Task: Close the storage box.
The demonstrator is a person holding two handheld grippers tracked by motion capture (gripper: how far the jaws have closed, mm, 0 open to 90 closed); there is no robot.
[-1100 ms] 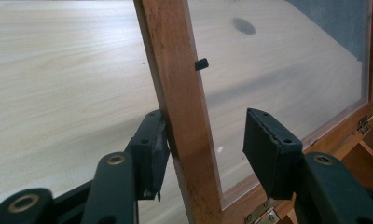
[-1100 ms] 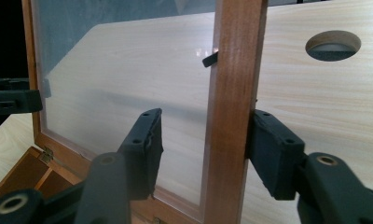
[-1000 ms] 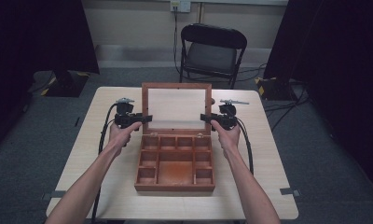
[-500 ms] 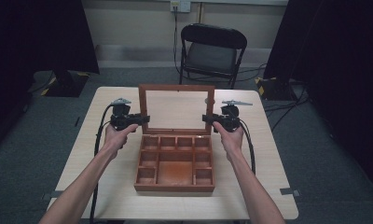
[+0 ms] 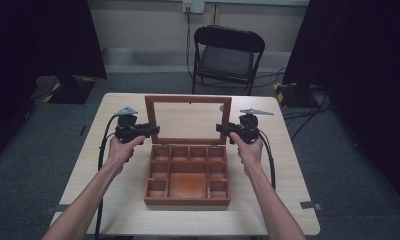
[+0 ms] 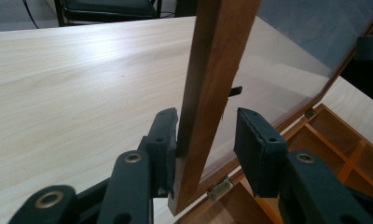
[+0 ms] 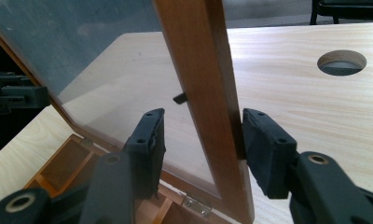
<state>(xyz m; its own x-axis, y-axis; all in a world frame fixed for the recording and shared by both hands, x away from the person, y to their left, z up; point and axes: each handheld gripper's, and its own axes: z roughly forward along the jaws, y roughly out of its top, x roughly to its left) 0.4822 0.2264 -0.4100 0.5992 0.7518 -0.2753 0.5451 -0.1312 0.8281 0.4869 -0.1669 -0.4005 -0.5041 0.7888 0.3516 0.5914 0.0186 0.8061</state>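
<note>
Lid (image 5: 188,99) of the one wooden box (image 5: 187,201), seen from the high view: a single glass-paned frame that stands nearly upright on the box's far edge. Its long axis runs left to right across the worktop (image 5: 268,200), and its pane faces the person. The box has one large middle compartment with small ones around it; their number I cannot count surely. Two claws work here. The left claw (image 5: 154,130) is at the lid's left upright above the box, and the right claw (image 5: 220,128) is at the right upright. One folding chair (image 5: 227,60) stands well beyond the box.

Left gripper view: the lid's upright (image 6: 212,70) rises between the two black jaws, leaning slightly. The left claw (image 6: 205,121) is narrow. One pad touches the wood and the other stands just off it, so there is no squeeze. One brass hinge (image 6: 219,189) joins the lid to the box (image 6: 343,140) below.

Right gripper view: the other upright (image 7: 203,70) passes between the jaws of the right claw (image 7: 201,121). Those jaws have just been opening. The outer pad rests against the wood and the inner pad is clear of the glass. One hinge (image 7: 196,204) shows at the box's edge, and one round hole (image 7: 341,62) lies in the worktop beyond the lid.
</note>
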